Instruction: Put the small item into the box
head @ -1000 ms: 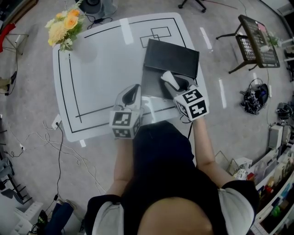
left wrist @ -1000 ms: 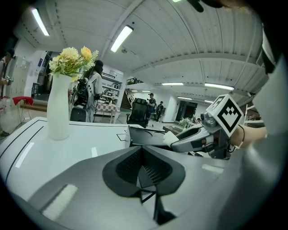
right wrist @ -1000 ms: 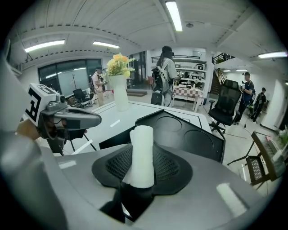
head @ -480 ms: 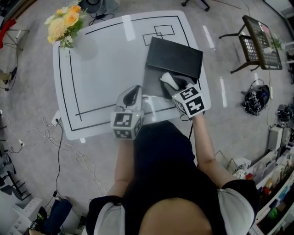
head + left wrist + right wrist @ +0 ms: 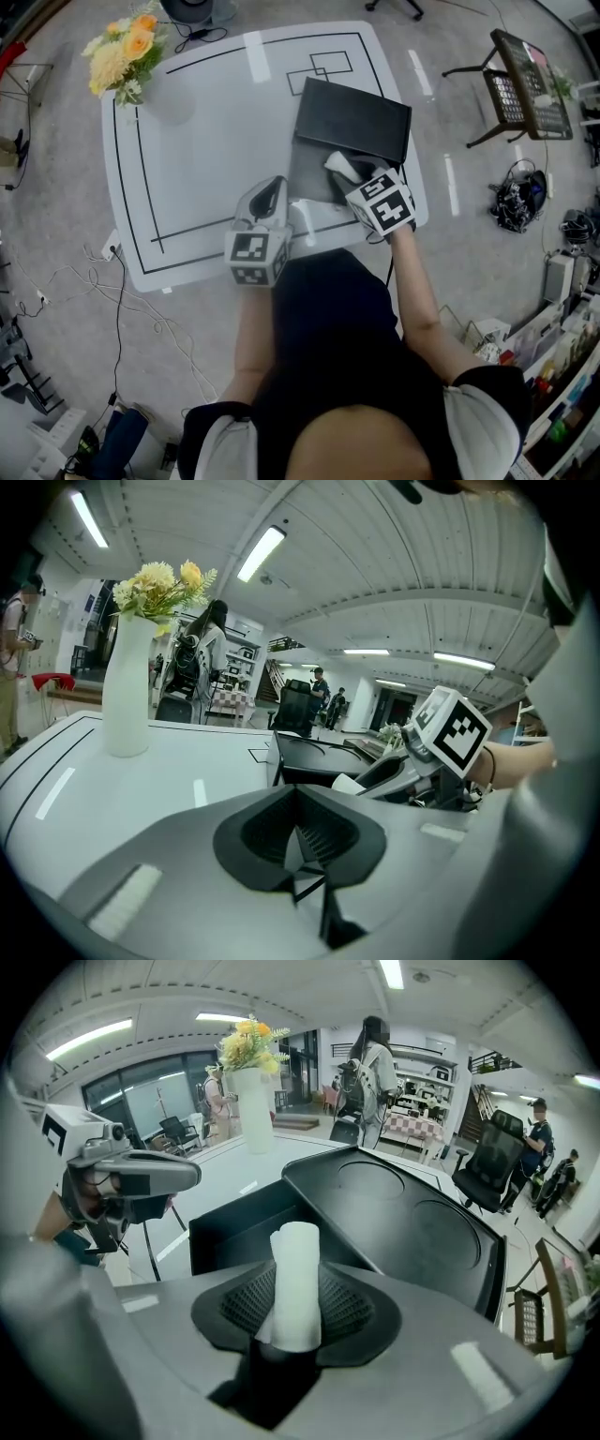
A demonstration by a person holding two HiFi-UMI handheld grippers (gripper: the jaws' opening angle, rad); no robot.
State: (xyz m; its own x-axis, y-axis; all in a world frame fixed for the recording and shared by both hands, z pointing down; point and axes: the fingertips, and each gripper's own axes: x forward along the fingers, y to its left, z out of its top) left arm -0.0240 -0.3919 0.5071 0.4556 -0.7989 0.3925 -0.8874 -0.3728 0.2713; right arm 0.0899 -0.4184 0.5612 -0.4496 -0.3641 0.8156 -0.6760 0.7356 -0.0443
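A small white roll (image 5: 297,1279) stands upright between the jaws of my right gripper (image 5: 298,1324), which is shut on it. In the head view that gripper (image 5: 334,174) holds the roll (image 5: 340,165) over the open black box (image 5: 310,173) at the table's near right. The box's lid (image 5: 354,117) lies open behind it. In the right gripper view the box cavity (image 5: 239,1227) lies just below and ahead of the roll. My left gripper (image 5: 273,190) rests to the left of the box, jaws shut and empty (image 5: 305,841).
The white table (image 5: 206,131) carries black outline markings. A white vase of yellow flowers (image 5: 120,58) stands at its far left corner. Cables lie on the floor to the left, and a chair (image 5: 523,84) stands on the right. People stand in the room beyond.
My right gripper has crept slightly left and farther over the open box with the roll still in it. The left gripper has stayed put.
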